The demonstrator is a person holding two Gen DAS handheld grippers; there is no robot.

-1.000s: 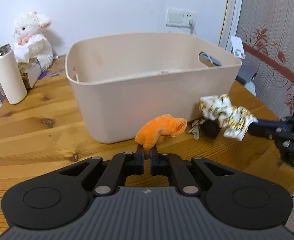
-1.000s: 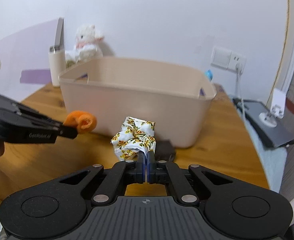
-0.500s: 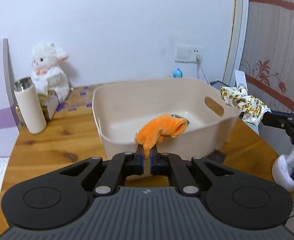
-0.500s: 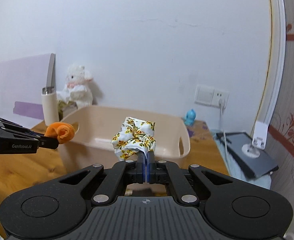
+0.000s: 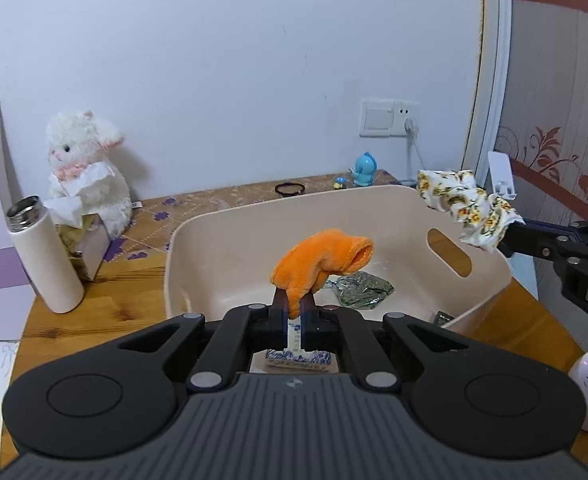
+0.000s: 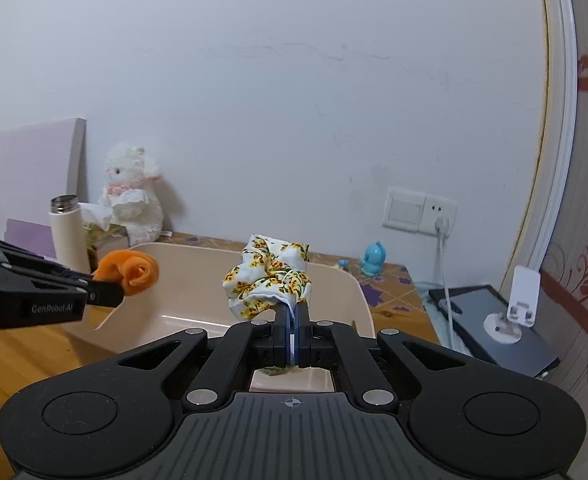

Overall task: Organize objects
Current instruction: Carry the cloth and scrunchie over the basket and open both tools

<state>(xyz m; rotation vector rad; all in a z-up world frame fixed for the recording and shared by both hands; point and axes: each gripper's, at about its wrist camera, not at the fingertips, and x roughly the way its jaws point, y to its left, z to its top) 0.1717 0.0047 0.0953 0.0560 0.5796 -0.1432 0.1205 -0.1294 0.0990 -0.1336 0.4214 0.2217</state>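
The bench [image 5: 94,320] is seen as varnished wood with knots. The tub [image 5: 222,248] is made of smooth matt plastic. A fleecy orange cloth [image 5: 321,256] and a thin printed cotton cloth [image 6: 270,276] are shown. The flask [image 5: 46,256] is matt-coated, its rim bare metal. The toy [image 5: 86,168] is covered in fluffy plush.
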